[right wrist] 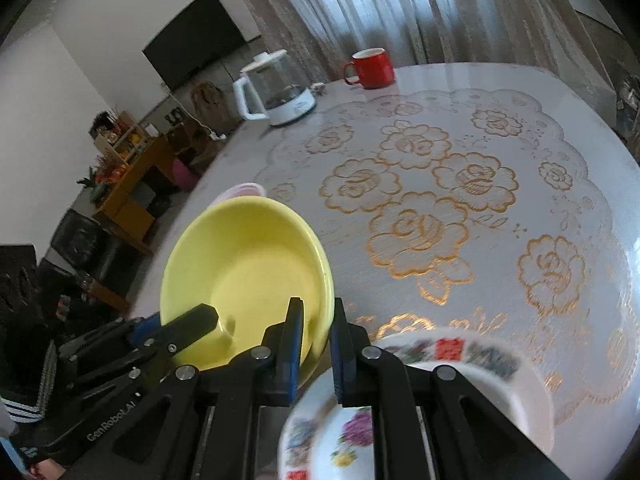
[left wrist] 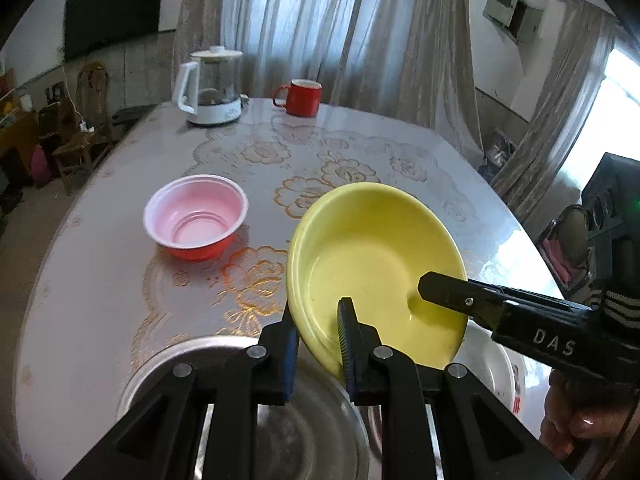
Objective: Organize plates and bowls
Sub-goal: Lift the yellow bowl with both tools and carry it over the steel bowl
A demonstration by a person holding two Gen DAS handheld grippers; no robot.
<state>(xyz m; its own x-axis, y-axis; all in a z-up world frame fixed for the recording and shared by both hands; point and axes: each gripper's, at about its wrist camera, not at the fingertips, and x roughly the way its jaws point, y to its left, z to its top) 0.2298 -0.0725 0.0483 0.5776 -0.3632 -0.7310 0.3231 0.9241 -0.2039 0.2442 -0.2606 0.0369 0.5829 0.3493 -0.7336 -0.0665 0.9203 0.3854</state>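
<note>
Both tongs, left tongs [left wrist: 318,326] and right tongs [right wrist: 316,338], pinch the yellow bowl's [left wrist: 372,256] rim, holding it tilted above the counter [left wrist: 360,148]. Pink bowl [left wrist: 196,216], metal bowl [left wrist: 192,354] and flowered plate [right wrist: 472,354] sit unstacked; most sorting remains.

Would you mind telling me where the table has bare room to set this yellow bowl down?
The widest free patch is the flowered cloth right of the yellow bowl, running back toward the red mug. A smaller gap lies between the pink bowl and the kettle. The near edge is crowded: metal basin, floral plate.
</note>
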